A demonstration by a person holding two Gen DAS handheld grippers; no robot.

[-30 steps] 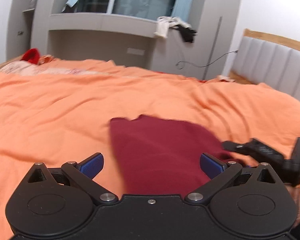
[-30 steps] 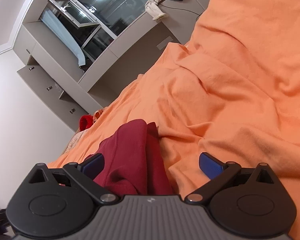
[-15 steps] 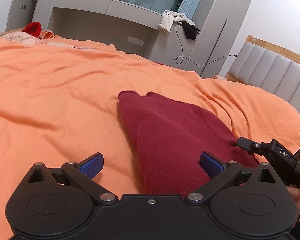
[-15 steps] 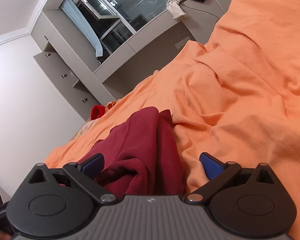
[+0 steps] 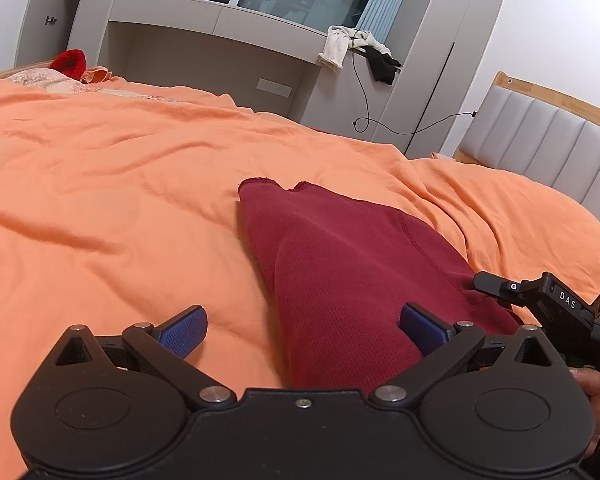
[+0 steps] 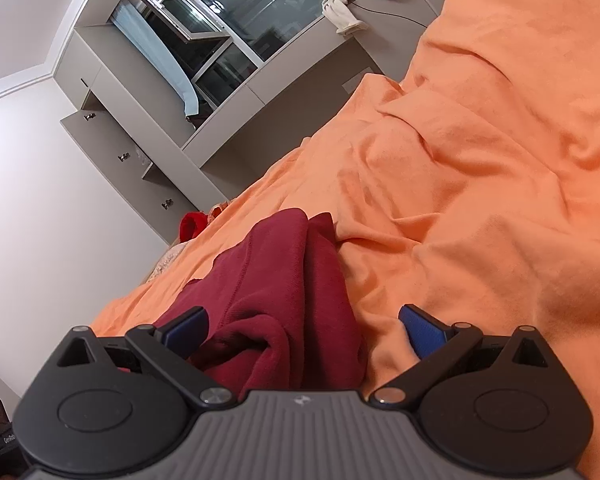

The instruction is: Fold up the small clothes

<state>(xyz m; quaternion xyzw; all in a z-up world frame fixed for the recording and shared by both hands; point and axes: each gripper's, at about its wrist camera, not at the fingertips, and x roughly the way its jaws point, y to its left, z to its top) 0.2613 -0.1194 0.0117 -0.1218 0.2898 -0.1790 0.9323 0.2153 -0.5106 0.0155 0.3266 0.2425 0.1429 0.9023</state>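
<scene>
- Left gripper (image 5: 302, 330) sits at the bottom of its frame, blue pads spread wide, gripping nothing
- The maroon garment (image 5: 352, 264) runs from centre frame down toward lower right, lying on the orange bedcover (image 5: 112, 184); its near end passes under the space between the pads, closer to the right-hand pad
- Right gripper (image 6: 302, 330) is just as wide apart in its own view, empty too, with the garment bunched in the lower centre between its pads
- In that view a rolled hem lies just ahead of the left-hand pad, and a thick fold rises toward mid frame; the cloth looks doubled already, lengthwise
- In the left wrist view the right tool's black body juts in at the right edge, beside the garment's right side
- My read: both claws are lining up on the near end for the next fold
- To do it well, each pad pair should straddle a corner of that near edge and catch every layer, not only the top one
- Watch the bedcover: it is soft and wrinkled, so a low bite could pinch orange fabric along with maroon
- Lift both corners level, carry them toward the far end in the upper middle, and lay the edges flush
</scene>
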